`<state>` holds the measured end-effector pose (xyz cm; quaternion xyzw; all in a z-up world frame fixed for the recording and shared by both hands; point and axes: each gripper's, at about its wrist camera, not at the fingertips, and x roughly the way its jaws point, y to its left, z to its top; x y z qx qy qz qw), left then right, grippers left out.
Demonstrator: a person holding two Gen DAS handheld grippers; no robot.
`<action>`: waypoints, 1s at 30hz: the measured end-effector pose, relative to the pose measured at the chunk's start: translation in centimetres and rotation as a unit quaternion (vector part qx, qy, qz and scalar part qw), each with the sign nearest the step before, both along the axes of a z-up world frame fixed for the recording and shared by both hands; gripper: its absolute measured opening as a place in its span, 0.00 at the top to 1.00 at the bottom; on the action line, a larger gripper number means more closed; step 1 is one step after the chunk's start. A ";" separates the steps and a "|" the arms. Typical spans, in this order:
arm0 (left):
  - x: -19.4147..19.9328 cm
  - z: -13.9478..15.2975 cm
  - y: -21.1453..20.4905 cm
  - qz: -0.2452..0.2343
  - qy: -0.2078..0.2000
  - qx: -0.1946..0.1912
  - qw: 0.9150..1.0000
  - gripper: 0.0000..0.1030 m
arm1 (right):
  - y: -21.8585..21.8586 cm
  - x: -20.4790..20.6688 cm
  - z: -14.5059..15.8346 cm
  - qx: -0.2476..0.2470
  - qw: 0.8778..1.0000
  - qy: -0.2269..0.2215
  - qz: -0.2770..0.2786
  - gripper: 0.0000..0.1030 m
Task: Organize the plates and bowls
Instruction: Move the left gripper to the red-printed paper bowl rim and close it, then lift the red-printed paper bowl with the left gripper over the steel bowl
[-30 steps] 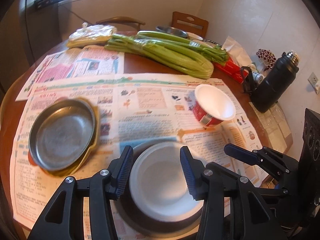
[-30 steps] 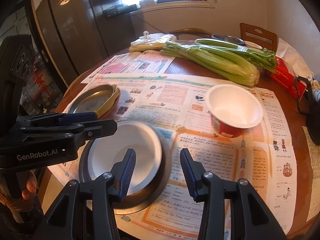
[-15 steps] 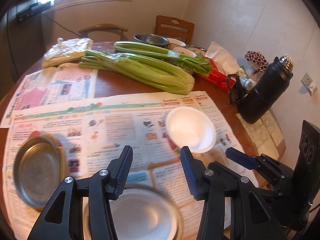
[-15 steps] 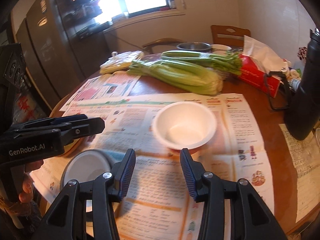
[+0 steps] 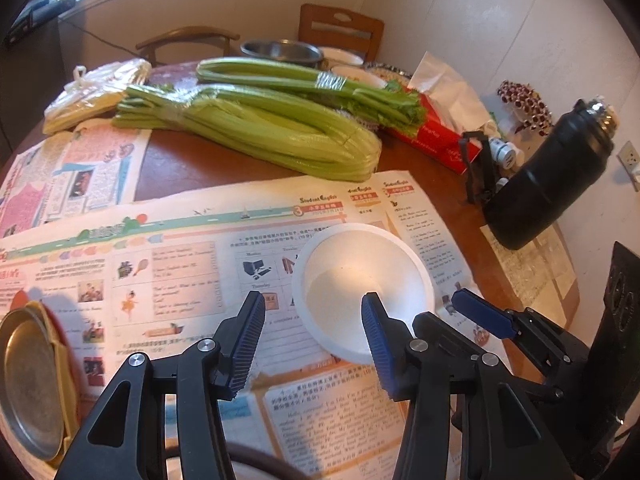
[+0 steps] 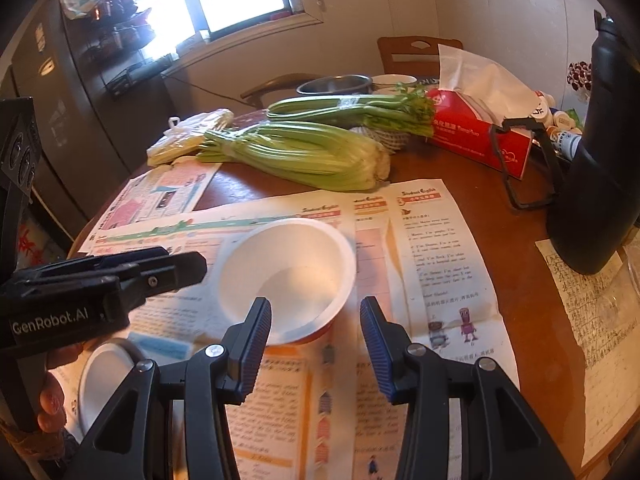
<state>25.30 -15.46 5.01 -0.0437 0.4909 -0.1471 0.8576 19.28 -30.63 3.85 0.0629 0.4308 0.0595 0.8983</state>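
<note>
A white bowl with a red outside [image 5: 362, 292] [image 6: 288, 276] stands upright on the newspaper. My left gripper [image 5: 312, 320] is open and empty just in front of it, its right finger over the bowl's near edge. My right gripper [image 6: 316, 320] is also open; the bowl's near rim shows between its fingers, which do not press on it. A metal plate on a yellow one [image 5: 28, 392] lies at the far left. Another white bowl inside a dark plate [image 6: 104, 380] sits near the table's front edge, partly hidden by the left gripper's body [image 6: 80, 292].
Celery bundles [image 5: 260, 120], a red tissue box [image 6: 476, 136] and a black flask [image 5: 548, 184] lie beyond and to the right of the bowl. A steel bowl [image 5: 280, 50], chairs and the wall are at the back. Newspaper [image 5: 160, 256] covers the round wooden table.
Both grippers have moved away from the white bowl in the dark plate, across the newspaper to the red-sided bowl, which now looms large. Their fingers stand as far apart as before.
</note>
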 end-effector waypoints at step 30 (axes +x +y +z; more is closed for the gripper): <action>2.4 -3.4 -1.2 -0.009 0.047 -0.002 0.999 0.65 | 2.0 2.2 -2.3 -0.010 0.999 0.019 0.049 0.55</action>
